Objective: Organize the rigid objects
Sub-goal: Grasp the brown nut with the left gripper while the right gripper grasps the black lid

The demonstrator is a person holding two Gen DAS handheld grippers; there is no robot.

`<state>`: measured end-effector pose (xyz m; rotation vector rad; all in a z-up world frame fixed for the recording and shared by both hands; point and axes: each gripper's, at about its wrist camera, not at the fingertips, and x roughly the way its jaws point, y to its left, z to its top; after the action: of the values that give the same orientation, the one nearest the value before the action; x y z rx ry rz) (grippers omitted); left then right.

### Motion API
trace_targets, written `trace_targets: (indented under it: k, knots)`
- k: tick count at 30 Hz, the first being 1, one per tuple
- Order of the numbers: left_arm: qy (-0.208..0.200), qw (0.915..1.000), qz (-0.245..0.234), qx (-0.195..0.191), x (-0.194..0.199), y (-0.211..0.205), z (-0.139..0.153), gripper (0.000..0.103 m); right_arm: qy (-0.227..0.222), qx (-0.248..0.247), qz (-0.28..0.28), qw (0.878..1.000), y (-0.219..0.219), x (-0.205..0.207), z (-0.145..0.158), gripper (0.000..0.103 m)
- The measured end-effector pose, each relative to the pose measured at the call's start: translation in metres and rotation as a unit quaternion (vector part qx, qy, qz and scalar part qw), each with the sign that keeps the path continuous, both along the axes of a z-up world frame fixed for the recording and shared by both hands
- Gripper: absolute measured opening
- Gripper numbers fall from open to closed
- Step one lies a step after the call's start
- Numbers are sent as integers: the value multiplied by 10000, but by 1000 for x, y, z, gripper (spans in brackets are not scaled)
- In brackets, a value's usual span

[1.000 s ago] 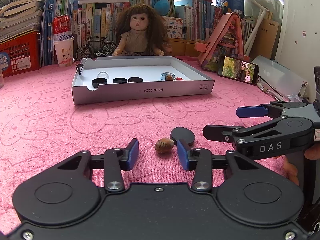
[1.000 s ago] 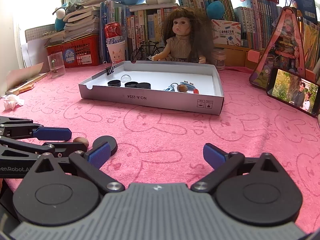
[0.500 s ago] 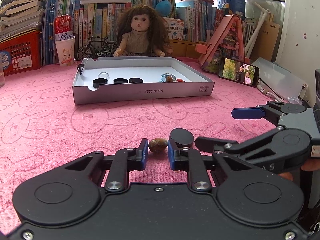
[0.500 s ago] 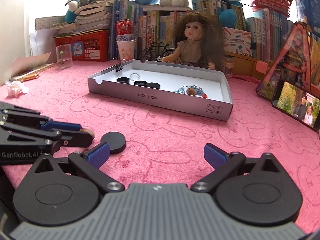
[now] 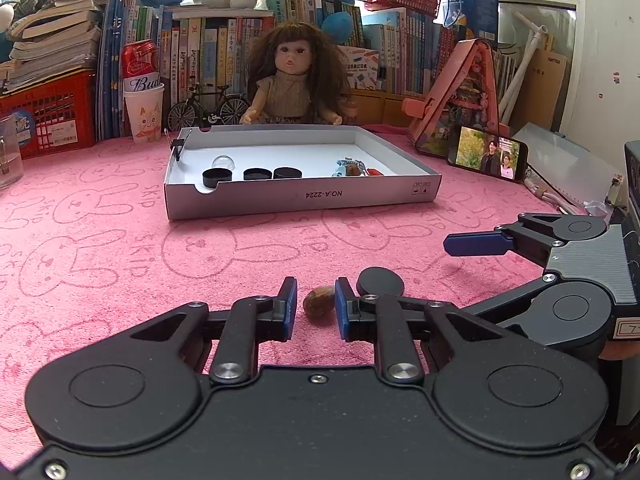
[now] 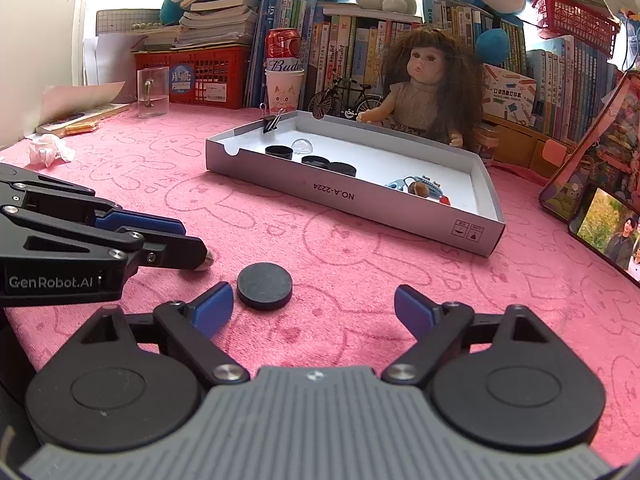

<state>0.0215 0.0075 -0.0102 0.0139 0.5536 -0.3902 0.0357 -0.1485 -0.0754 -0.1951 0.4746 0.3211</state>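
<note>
A small brown nut [image 5: 319, 300] lies on the pink cloth between the pads of my left gripper [image 5: 316, 304]. The jaws stand narrowly apart around it, and contact is not clear. A black round cap [image 5: 380, 281] lies just right of it; it also shows in the right wrist view [image 6: 264, 285]. My right gripper [image 6: 313, 309] is wide open and empty, low over the cloth, with the cap just ahead of its left fingertip. The grey cardboard tray [image 5: 304, 200] farther back holds black caps [image 5: 256, 174], a clear dome and small toys.
A doll [image 5: 294, 80], a toy bicycle, a paper cup with a can, books and a red crate line the back. A phone [image 5: 490, 154] leans at the right. A glass mug [image 6: 152, 92] and crumpled tissue [image 6: 50, 150] are at the far left.
My left gripper has narrowed around the nut and moved forward so the nut sits between its pads. My right gripper has swung closer to the black cap.
</note>
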Motion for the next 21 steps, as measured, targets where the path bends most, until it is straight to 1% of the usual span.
trace_targets:
  k: [5,7,8,10,11,13,17,21]
  knots:
    - [10,10000,45,5,2,2,0,19,40,123,64,9999,1,0,0,78]
    - [37,10000,76,14,3,2,-1,19,29,119,108,9999,2,-1,-1,71]
    - [50,9999,91,16,3,3,-2,19,22,133,136,9998,3,-2,0,69]
    - [62,9999,112,22,4,3,-3,19,17,154,169,9997,4,-3,-1,60]
    - [65,9999,115,25,4,4,-3,19,10,155,182,9997,5,-3,-1,59]
    - [68,9999,118,24,5,4,-4,19,5,171,219,9996,5,-3,0,52]
    - [63,9999,127,10,5,3,-4,19,-12,210,238,9995,6,-4,0,46]
    - [31,9998,174,-8,5,2,-5,19,14,356,190,9992,5,-1,0,46]
